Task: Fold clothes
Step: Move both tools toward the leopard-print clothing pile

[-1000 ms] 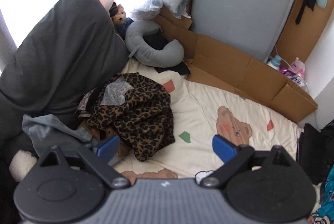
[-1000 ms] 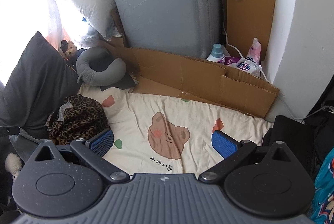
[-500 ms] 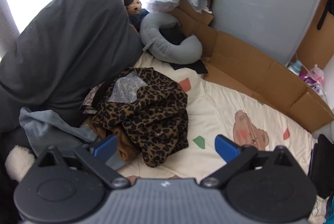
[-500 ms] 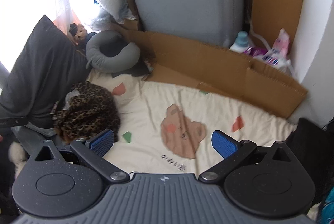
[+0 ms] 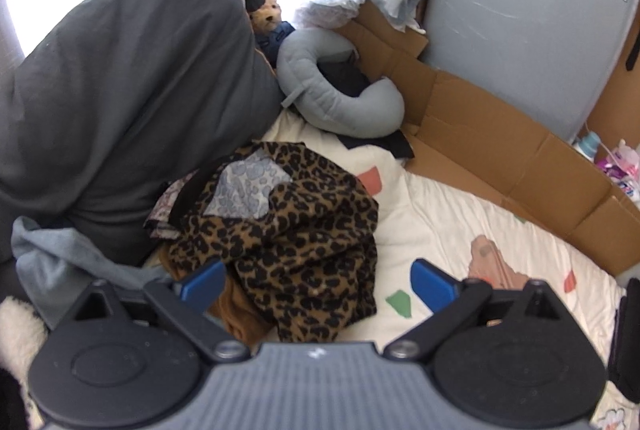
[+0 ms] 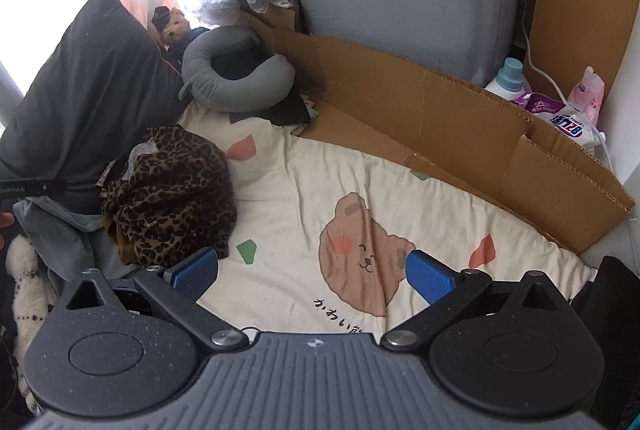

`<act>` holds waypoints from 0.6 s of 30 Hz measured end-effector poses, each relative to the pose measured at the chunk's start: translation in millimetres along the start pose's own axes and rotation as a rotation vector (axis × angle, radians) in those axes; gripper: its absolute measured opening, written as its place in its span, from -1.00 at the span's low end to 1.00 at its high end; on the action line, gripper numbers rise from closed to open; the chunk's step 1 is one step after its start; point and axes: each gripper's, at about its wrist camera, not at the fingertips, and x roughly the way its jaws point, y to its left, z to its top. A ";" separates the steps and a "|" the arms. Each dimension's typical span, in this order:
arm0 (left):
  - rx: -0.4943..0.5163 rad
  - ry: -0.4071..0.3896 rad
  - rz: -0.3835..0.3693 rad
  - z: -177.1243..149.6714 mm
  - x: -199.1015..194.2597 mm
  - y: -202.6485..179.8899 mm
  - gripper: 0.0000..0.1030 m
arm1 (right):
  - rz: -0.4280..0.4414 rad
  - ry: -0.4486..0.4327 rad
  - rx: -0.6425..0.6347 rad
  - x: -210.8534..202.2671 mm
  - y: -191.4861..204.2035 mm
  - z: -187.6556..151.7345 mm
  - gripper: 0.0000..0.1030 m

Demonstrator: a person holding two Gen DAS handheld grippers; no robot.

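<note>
Left gripper and right gripper, jaws apparently wide apart.

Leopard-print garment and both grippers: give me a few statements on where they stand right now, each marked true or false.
1. The leopard-print garment lies crumpled on the bear-print blanket. True.
2. The left gripper is shut on the garment. False: its jaws are wide open, holding nothing.
3. The right gripper is open over the blanket. True.
4. The grey neck pillow lies on top of the garment. False: it lies apart, beyond it, near the cardboard.
</note>
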 end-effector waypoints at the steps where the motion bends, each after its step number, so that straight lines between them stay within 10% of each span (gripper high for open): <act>1: 0.002 -0.003 0.005 0.8 5.9 0.8 0.92 | 0.007 -0.001 0.000 3.6 -1.2 -0.8 1.00; 18: 0.055 -0.046 0.013 27.1 110.1 5.5 0.90 | 0.080 0.023 -0.024 72.0 -7.6 -23.0 1.00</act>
